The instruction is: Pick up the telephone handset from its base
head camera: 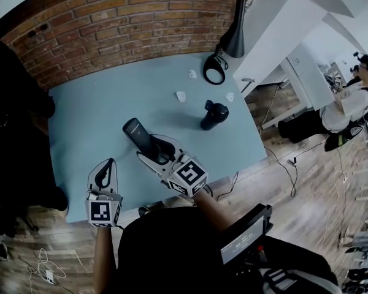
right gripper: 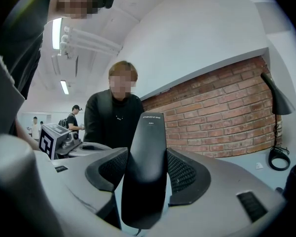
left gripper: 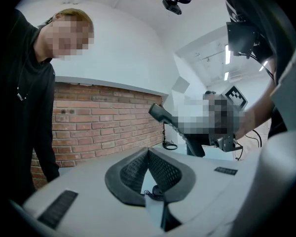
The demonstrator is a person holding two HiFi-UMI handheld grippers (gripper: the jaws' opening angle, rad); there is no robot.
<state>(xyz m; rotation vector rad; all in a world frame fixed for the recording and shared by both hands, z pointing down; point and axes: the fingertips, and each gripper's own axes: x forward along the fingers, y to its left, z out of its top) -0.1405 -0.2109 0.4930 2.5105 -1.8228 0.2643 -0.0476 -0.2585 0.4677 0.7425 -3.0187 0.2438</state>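
Black handset (right gripper: 145, 172), one, in right gripper (head camera: 156, 150).

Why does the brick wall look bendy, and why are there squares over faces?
Head view: the wide lens bows the brick wall. Left gripper view: mosaic patches, added afterwards, hide faces. Right gripper view: same, yet the handset looks sharp.

Far-left part of the table (head camera: 92, 106) is sitting open, left edge through to the middle. Near edge is getting tight: right gripper (head camera: 154, 149) is clamping the handset (head camera: 138, 133) there, left gripper (head camera: 106, 167) hanging just beside it toward the near-left corner (jaws together, nothing in them). Lamp (head camera: 234, 29) and its cable coil (head camera: 214, 70) are blocking the far-right corner; a black object (head camera: 214, 115) and small white bits (head camera: 181, 96) are sitting near the right edge. A person (head camera: 9, 121) is crowding the left edge.
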